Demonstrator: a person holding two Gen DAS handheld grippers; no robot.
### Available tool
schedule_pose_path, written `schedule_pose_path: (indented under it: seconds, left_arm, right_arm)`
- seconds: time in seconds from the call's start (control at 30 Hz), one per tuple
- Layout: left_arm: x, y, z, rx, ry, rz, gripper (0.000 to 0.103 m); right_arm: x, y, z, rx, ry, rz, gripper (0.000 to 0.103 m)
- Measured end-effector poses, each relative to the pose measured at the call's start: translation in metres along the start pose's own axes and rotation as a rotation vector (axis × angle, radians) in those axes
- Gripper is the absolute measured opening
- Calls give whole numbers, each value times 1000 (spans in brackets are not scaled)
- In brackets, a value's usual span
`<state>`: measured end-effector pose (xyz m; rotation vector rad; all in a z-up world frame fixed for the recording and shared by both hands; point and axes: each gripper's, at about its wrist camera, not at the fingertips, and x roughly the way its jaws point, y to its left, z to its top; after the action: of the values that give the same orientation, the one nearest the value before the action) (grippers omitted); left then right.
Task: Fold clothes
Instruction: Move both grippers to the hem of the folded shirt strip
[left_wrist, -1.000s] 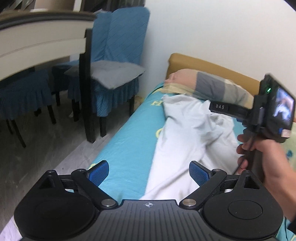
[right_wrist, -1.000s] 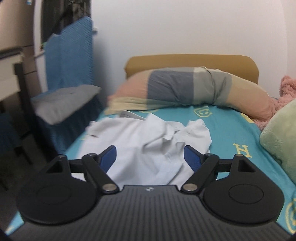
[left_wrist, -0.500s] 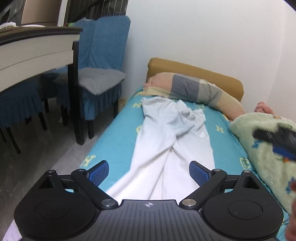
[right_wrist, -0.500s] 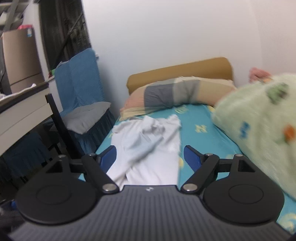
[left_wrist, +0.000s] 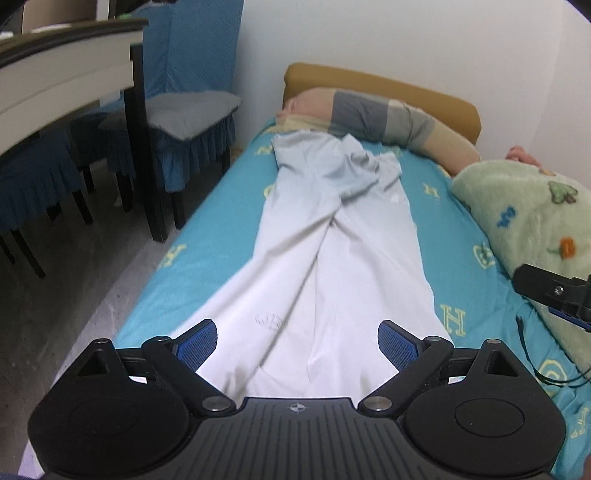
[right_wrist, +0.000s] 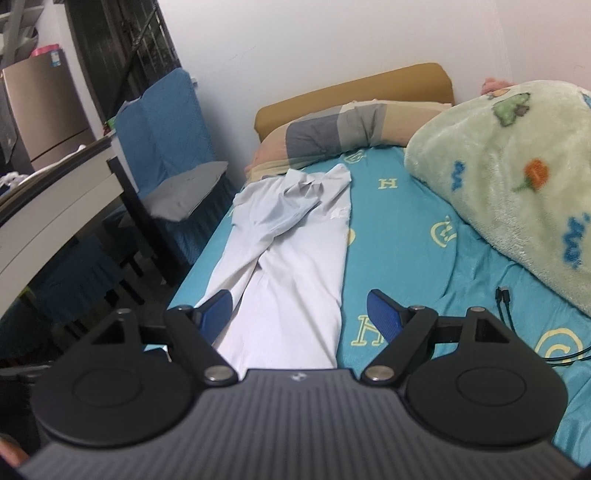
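The white pants (left_wrist: 332, 251) lie long and fairly flat down the middle of the left wrist picture, on the blue bed sheet (left_wrist: 436, 206), with the legs reaching toward the bottom of the frame. A second ago the cloth was bunched up near the pillow (left_wrist: 373, 118) at the top, and the right tool was right over it. Now both tools have pulled back toward the foot of the bed, so the whole pants show. The waist end at the top is still wrinkled. The left gripper (left_wrist: 295, 341) has its jaws wide apart and holds nothing; the pants legs lie under and between them. The right gripper (right_wrist: 299, 308) is also spread open and empty, with one pants leg below it in the lower middle of its picture. I think the spreading step is about done, and the fold can start soon, maybe by grabbing the leg ends. A green blanket (right_wrist: 517, 177) sits at the right, well apart from the pants.
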<state>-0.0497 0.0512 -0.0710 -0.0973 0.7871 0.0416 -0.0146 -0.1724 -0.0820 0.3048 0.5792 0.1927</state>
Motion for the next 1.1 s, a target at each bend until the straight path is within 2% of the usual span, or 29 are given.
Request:
schedule_pose_path:
  seconds: [0.37, 0.5, 0.57, 0.7, 0.77, 0.87, 0.97, 1.03, 1.1]
  left_arm:
    - [13, -5, -2, 12, 63, 8, 95]
    - [25, 11, 12, -5, 149, -65, 95]
    - [31, 29, 25, -10, 183, -93, 95]
    - [54, 76, 51, -41, 314, -186, 95]
    - [68, 105, 62, -76, 373, -264, 95]
    - [90, 145, 69, -66, 407, -356, 95]
    - [111, 185, 59, -93, 435, -410, 92]
    - [122, 209, 45, -104, 455, -419, 85]
    - [130, 229, 29, -123, 478, -432, 74]
  right_arm:
    - [10, 1, -5, -12, 48, 41, 81]
    - [14, -3, -5, -3, 60, 32, 81]
    - [17, -6, -6, 3, 70, 23, 81]
    - [25, -13, -7, 18, 95, 6, 81]
    - [30, -16, -7, 28, 107, -2, 81]
    - [38, -21, -8, 47, 129, -12, 81]
    - [47, -24, -9, 65, 157, -20, 81]
    - [52, -26, -10, 78, 172, -24, 81]
    - [56, -28, -11, 86, 183, -27, 81]
